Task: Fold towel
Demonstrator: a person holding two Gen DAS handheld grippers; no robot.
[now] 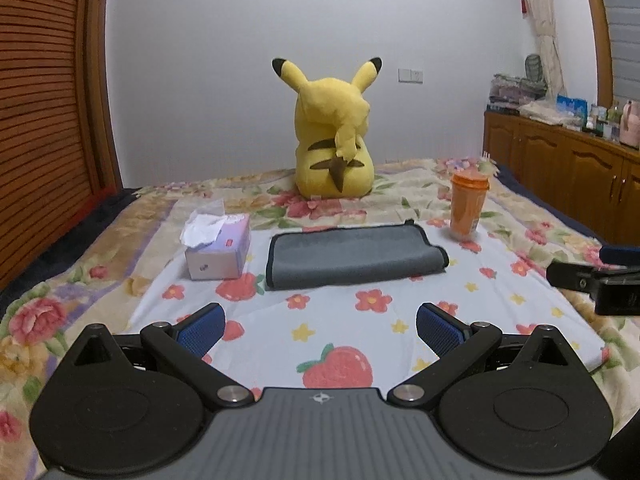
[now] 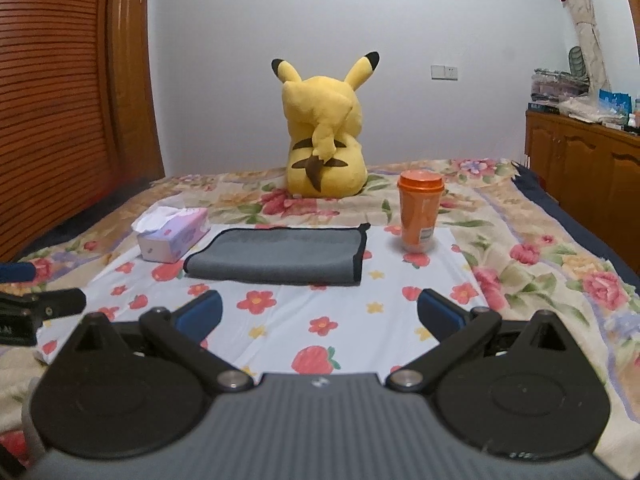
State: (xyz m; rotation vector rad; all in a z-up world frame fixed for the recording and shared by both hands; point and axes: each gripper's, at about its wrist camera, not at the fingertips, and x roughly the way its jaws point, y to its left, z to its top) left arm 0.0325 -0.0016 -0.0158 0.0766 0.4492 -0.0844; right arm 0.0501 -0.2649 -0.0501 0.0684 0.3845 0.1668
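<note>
The grey towel lies folded into a flat rectangle with black trim on the white flowered sheet, and serves as the landmark here. Just to its left sits a tissue box, close but not touching; to its right and slightly behind stands an orange cup, upright and apart from it. Behind the towel, a yellow plush toy sits with its back to the cameras. In front of the towel a bare strip of sheet runs toward both grippers. The left gripper hangs short of the towel's near edge, its 2 blue-padded fingers spread wide with nothing between them. The right gripper hangs likewise in front of the towel, jaws wide and holding nothing. The towel's right end shows stacked layers, the far corner curling up slightly. In the left wrist view only a black piece of the right gripper shows at the frame's right edge, cut off. A wooden cabinet stands far right of the towel, its clutter too small to make out.
</note>
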